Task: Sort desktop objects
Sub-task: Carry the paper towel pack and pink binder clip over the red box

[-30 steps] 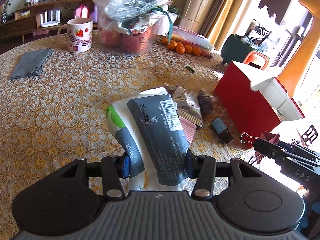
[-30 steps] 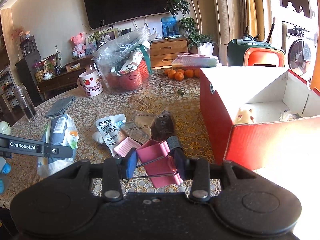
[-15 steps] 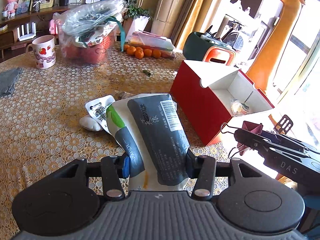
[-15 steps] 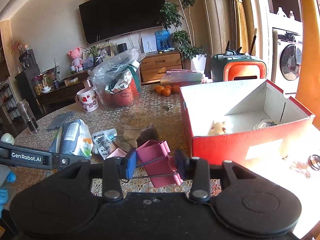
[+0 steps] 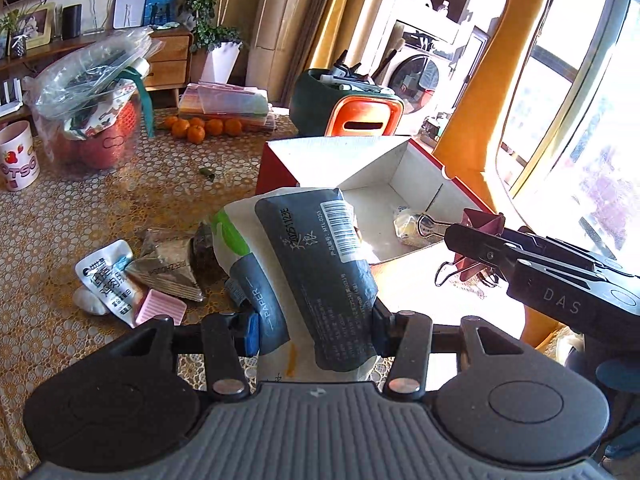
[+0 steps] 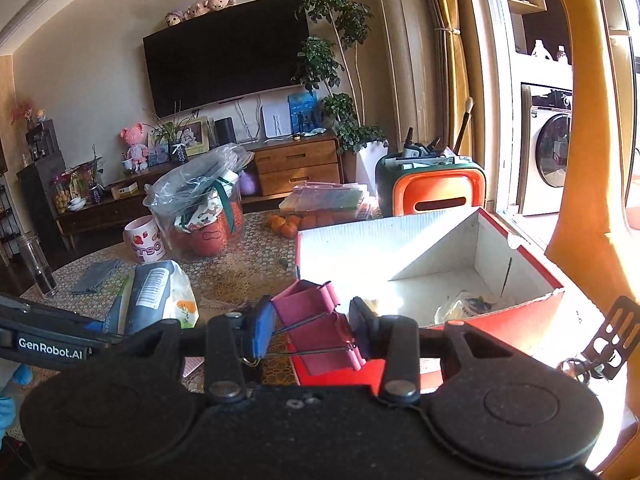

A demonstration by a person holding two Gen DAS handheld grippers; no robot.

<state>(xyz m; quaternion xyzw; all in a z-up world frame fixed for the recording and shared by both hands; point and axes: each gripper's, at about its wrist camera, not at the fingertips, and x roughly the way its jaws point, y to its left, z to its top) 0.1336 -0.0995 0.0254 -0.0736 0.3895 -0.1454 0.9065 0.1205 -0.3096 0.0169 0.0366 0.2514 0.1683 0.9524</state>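
Two loads hang near the red box (image 6: 500, 320): the left tongs (image 5: 316, 320) clamp the tissue pack (image 5: 320, 264), the right tongs (image 6: 308, 328) pinch a pink binder clip (image 6: 316, 320), so each should clear the rim before release, probably missing the small items inside.

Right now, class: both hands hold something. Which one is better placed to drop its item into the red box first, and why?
Right, probably. Its pink binder clip already hangs over the red box's near edge, while the left hand's tissue pack looks short of it.
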